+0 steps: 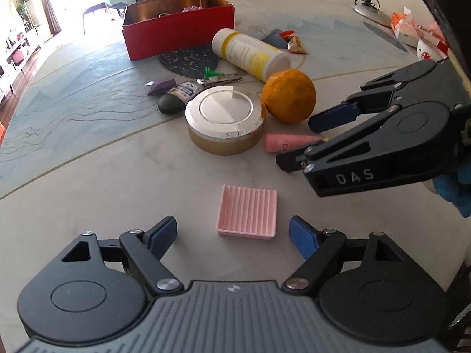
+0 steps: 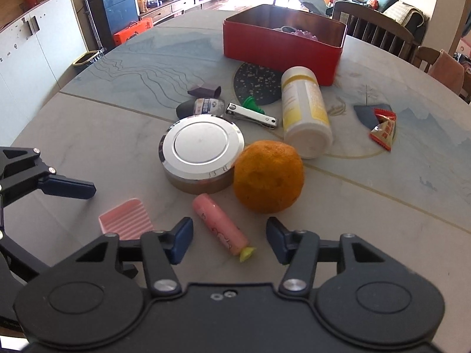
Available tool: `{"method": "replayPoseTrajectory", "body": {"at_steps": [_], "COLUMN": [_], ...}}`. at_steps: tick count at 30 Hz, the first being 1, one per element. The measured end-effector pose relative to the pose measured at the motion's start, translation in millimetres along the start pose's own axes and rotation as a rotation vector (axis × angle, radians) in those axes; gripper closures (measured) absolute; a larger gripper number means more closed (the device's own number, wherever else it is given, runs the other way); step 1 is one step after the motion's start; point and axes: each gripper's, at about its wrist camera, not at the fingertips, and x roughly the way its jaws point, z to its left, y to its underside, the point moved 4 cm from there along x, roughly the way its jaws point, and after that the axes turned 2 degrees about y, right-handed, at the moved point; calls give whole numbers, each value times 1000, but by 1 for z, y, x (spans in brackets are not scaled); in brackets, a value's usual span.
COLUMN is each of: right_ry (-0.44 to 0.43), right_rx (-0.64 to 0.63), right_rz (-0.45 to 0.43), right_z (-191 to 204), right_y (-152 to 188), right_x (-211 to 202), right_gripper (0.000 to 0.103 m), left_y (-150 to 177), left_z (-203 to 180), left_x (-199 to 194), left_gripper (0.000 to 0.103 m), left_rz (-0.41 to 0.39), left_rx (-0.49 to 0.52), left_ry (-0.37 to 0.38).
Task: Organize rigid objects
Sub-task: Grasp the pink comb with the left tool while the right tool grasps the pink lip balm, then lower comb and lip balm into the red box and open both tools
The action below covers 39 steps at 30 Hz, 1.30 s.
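Right wrist view is showing the right tool (image 2: 229,239) standing apart astride the pink tube (image 2: 219,225) lying on the bench (image 2: 368,220), untouched, so it should be centring before clamping, while the left tool (image 1: 232,235) is gaping before the pink tray (image 1: 247,213).

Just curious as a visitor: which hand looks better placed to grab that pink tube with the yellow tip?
The right: its tongs straddle the pink tube, while the left tongs face the pink ridged tray.
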Motion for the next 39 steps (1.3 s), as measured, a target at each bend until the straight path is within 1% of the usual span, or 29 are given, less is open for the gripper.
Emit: {"method": "replayPoseTrajectory", "body": {"at_steps": [3,4,5,6,8,10,11,12,13,20,29,34,39], "right_ry": [2,-1,-2,-2,-4,-3,-2,-2,-2,8,-23,-27,-16], "right_rx": [-13,-17,-22,-27,-38,-46,-48,-47,-47,-21,30,40,34], "right_rz": [-3,-4,-5,-6,-11,-14,-14,-14,-13,-14,-56,-94,-133], "right_z": [3,4,6,8,12,16,17,19,20,25,25,22,16], "right_y": [0,1,1,1,3,4,4,4,4,6,-1,-16,-42], "right_x": [0,-1,-2,-3,-4,-5,-6,-7,-7,-16,-44,-61,-76], "right_gripper": [58,62,64,69,75,84,86,88,88,88,88,88,88], "left_y": [-1,-1,-1,-1,-1,-1,-1,0,-1,0,-7,-21,-42], "left_z": [0,-1,-1,-3,-7,-11,-12,-13,-13,-8,6,14,27], "left_x": [1,1,0,-1,-4,-5,-6,-6,-7,-11,-31,-46,-64], "left_gripper": [20,21,24,27,44,50,56,60,63,63,63,63,63], "left_rz": [-7,-10,-13,-17,-25,-27,-28,-30,-29,-16,-56,-90,-141], "left_rx": [-3,-1,1,6,23,38,39,40,39,1,-76,-101,-134], "left_ry": [-2,-4,-4,-2,8,13,15,14,14,5,14,7,-6]}}
